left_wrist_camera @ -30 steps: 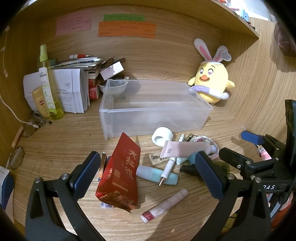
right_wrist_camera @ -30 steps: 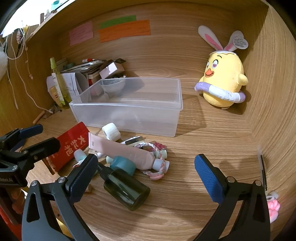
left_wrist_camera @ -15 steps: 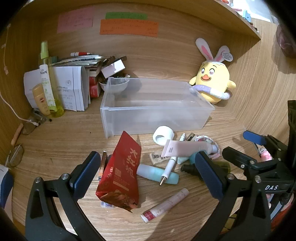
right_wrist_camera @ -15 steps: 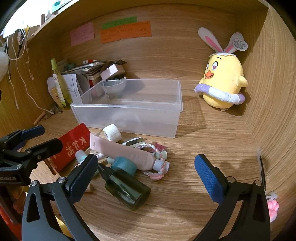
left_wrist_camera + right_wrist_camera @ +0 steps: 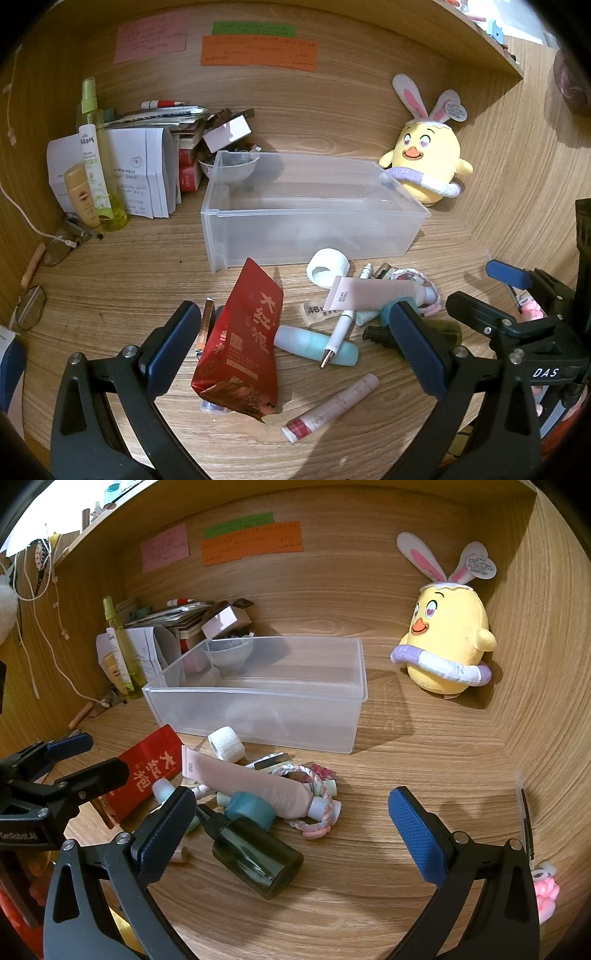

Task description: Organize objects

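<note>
A clear plastic bin stands with nothing in it on the wooden desk. In front of it lies a pile: a red tea pouch, a white tape roll, a pink tube, a teal case, a white pen, a dark green bottle, a braided hair tie and a small pink-and-red tube. My left gripper hangs open above the pouch. My right gripper is open over the bottle.
A yellow chick plush sits at the back right. Papers, boxes, a bowl and a green spray bottle crowd the back left. Glasses lie at the left. Wooden walls close in behind and on both sides.
Both views have pulled back and risen slightly, so the desk items sit a little lower in frame. Nothing on the desk has moved and both grippers stay open.
</note>
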Motion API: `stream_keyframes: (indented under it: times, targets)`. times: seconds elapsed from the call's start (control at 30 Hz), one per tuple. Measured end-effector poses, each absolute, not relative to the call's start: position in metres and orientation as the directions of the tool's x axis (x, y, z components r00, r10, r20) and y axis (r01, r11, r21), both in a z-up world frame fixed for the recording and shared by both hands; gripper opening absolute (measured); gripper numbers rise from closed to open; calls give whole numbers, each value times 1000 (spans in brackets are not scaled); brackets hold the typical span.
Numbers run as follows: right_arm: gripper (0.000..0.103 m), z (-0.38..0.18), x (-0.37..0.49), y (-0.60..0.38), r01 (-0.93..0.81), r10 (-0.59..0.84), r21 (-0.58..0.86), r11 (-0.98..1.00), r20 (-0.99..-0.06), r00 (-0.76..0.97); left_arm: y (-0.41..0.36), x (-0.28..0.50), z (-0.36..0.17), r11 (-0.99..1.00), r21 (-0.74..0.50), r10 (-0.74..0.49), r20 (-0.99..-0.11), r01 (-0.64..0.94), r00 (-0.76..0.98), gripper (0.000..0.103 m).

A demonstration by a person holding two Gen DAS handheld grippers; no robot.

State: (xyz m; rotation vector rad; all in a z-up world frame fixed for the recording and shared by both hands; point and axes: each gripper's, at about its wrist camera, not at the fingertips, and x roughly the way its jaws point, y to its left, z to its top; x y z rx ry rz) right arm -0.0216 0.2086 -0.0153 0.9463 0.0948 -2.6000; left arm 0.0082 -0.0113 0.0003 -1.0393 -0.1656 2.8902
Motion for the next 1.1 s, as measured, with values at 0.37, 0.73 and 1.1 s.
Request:
stream_keyframes:
  times: [0.37,0.73,1.1]
  targets:
    - [103,-15,-22,209,374,-336,78,-924,-634,-697,-12,10,1,-994,-113,79,-623,-11,-778,103]
    - [103,-12,-18,208,386,-333,53,-921,-620,-710,-11,7,1,-991,-123,114,-641,-46,-759,103]
    - [103,-13,-33,218,375,-329,63,-925,-630,-703,-43,-2,5,-990,-139,80,-638,13,-766,103]
